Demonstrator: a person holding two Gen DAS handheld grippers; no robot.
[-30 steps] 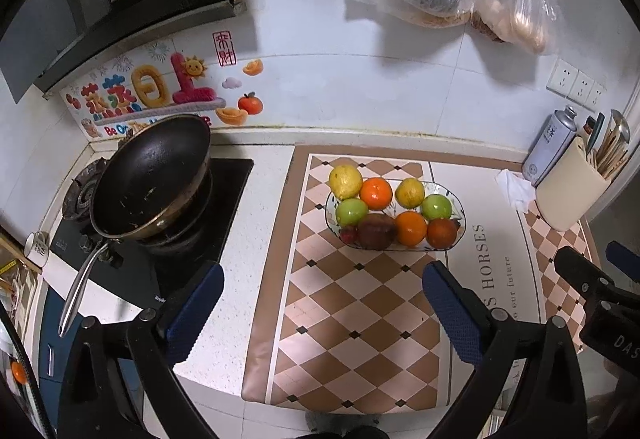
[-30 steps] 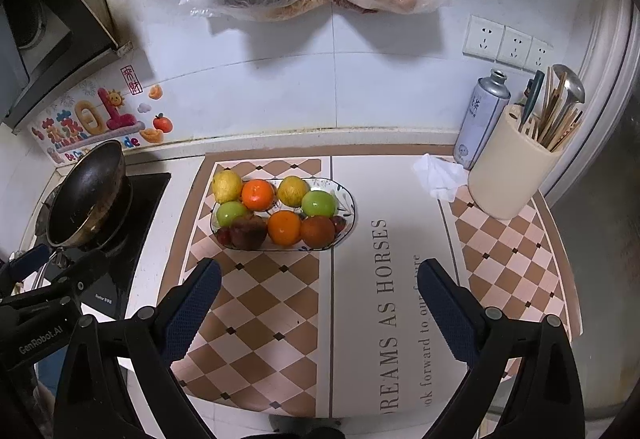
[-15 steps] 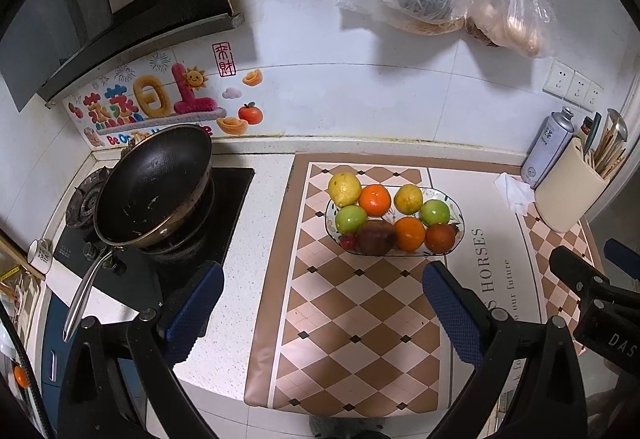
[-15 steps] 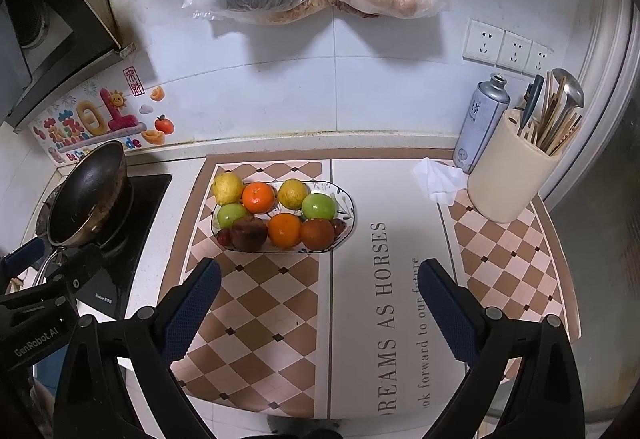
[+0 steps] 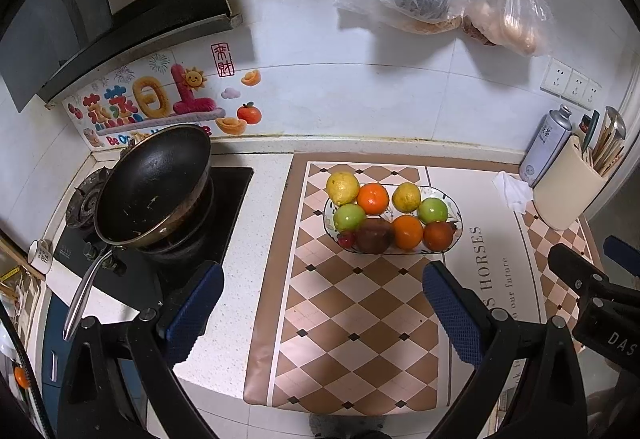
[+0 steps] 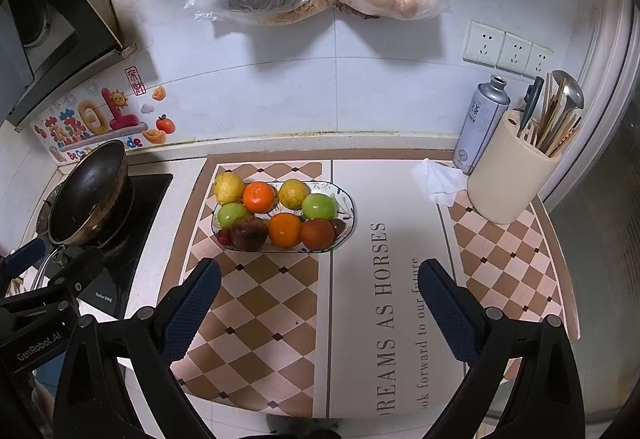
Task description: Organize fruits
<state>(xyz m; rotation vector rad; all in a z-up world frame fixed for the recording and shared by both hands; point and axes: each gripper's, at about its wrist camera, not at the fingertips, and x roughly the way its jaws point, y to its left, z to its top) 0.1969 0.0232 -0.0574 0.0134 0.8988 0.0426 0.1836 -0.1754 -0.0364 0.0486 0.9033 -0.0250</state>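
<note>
Fruit plate (image 6: 347, 223) sits on the checkered mat (image 6: 256, 303), mid-counter, holding two rows. Left to right from the right wrist view: wok (image 6: 88, 195) on the stove (image 6: 132, 239); then lemon (image 6: 228, 188), orange (image 6: 259, 196), second yellow fruit (image 6: 293, 193), green apple (image 6: 319, 206); further right a tissue (image 6: 438, 179), spray can (image 6: 480, 123), utensil holder (image 6: 508, 175). Left gripper (image 5: 322, 313) spread wide, empty, hanging short of the plate over the mat. Right gripper (image 6: 318, 307) likewise wide, empty.
</note>
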